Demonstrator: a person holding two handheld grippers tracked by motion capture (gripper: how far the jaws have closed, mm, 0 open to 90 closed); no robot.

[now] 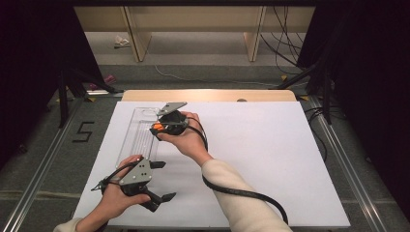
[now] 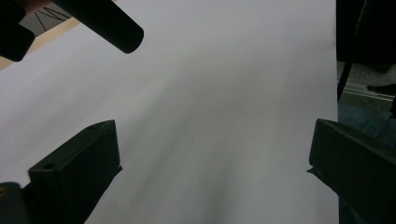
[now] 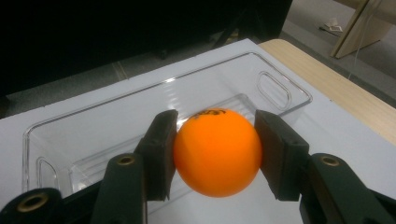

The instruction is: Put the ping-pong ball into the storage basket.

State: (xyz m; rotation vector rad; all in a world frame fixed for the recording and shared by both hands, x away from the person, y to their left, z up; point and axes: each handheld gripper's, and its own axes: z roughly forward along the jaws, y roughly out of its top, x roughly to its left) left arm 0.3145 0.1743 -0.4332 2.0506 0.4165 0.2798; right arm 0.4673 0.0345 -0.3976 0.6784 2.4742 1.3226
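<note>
An orange ball [image 3: 217, 151] with dark print on top sits pinched between the two pads of my right gripper [image 3: 216, 151], which is shut on it. In the high view the right gripper [image 1: 154, 128] holds the ball [image 1: 157, 127] just above the right rim of a clear plastic tray [image 1: 135, 137] lying lengthwise at the table's left. The tray [image 3: 116, 126] looks empty inside. My left gripper [image 1: 163, 181] rests near the table's front left, its jaws spread wide over bare white surface [image 2: 215, 116] with nothing between them.
A white sheet [image 1: 270, 159] covers the table, with a wooden edge [image 1: 208, 94] at the far side. The right gripper's black cable [image 1: 241, 192] trails across the sheet toward the front. Dark stands and cables sit on the floor at both sides.
</note>
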